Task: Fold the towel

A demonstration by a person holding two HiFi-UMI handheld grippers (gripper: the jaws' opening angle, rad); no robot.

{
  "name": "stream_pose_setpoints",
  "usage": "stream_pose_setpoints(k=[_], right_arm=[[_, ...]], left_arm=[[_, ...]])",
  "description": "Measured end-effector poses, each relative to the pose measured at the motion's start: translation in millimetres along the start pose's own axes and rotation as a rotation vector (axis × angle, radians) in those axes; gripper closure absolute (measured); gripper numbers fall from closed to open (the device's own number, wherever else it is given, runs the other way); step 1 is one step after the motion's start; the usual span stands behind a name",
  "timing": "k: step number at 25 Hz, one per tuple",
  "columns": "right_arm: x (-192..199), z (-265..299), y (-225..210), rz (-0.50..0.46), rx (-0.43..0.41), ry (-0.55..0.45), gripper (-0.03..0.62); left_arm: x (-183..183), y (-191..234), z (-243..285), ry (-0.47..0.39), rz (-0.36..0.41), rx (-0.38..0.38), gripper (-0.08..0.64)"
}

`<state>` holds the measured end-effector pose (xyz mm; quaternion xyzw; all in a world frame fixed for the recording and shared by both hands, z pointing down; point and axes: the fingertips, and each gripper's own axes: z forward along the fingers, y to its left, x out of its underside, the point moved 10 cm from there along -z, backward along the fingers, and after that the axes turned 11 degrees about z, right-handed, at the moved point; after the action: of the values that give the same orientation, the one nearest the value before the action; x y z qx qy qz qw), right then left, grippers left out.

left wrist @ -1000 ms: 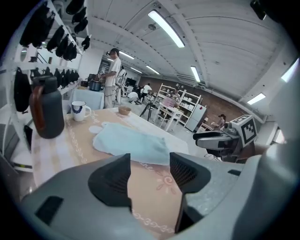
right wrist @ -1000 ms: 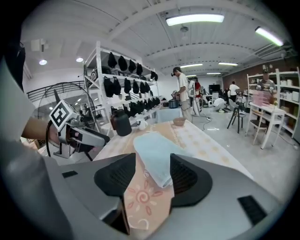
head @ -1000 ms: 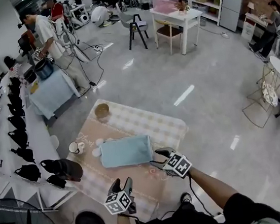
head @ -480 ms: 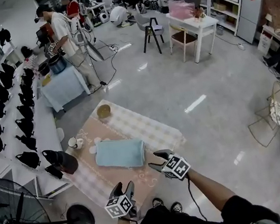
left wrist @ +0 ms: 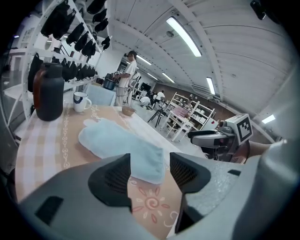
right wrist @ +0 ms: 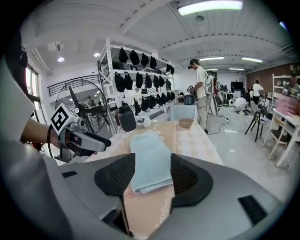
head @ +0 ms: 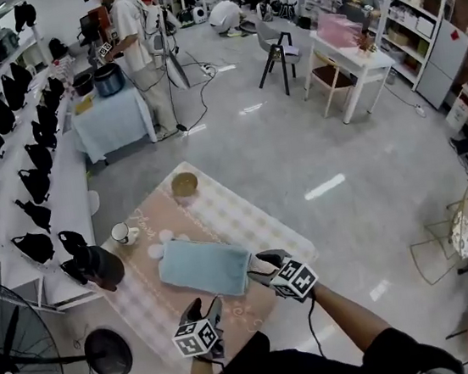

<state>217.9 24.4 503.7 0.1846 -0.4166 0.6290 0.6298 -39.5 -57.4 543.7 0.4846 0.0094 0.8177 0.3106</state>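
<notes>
The towel [head: 204, 268] has not changed shape. It lies in the middle of the table [head: 251, 215] as a neat folded block, just like a second ago. The two grippers have slid a little along the near edge, and the head has turned, so the table sits at a new slant in the head view.

The left gripper [head: 205, 308] is at 6 o'clock from the towel. Its jaws are apart and hold nothing. The right gripper [head: 266, 264] is at 3 o'clock, just beside the towel's end. Its jaws are wide apart and hold nothing too. In each gripper view the towel shows in the gap between the jaws, but it lies further off on the table and the pads do not press on it.

I think either the folding is done or one more fold has not begun yet.

Now the count:
- one towel
- two grippers
- one table
- one bowl [head: 184, 184], at 12 o'clock from the towel
- one cup [head: 122, 233], at 10 o'clock
- one dark jug [head: 101, 266], at 9 o'clock
- two small white bits [head: 155, 251] near the cup, too small to tell what they are
</notes>
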Motion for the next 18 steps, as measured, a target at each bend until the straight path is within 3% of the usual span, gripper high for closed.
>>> stream_pose_setpoints(k=[8,13,18], right_arm=[[-32.0,46.0,-28.6,-0.064,-0.069,0.101,0.377],[-31.6,62.4,-48.6,-0.100,-0.145,0.167,0.376],[-42.4,74.6,-80.1,-0.148,-0.250,0.188,0.376]], left_arm=[[-13.6,21.0,21.8,-0.007,-0.073,-0.042,0.314],[1.8,11.6,24.1,-0.004,-0.169,-0.122,0.314],[3.3,-5.0,40.2,-0.019,-0.178,-0.268,0.314]])
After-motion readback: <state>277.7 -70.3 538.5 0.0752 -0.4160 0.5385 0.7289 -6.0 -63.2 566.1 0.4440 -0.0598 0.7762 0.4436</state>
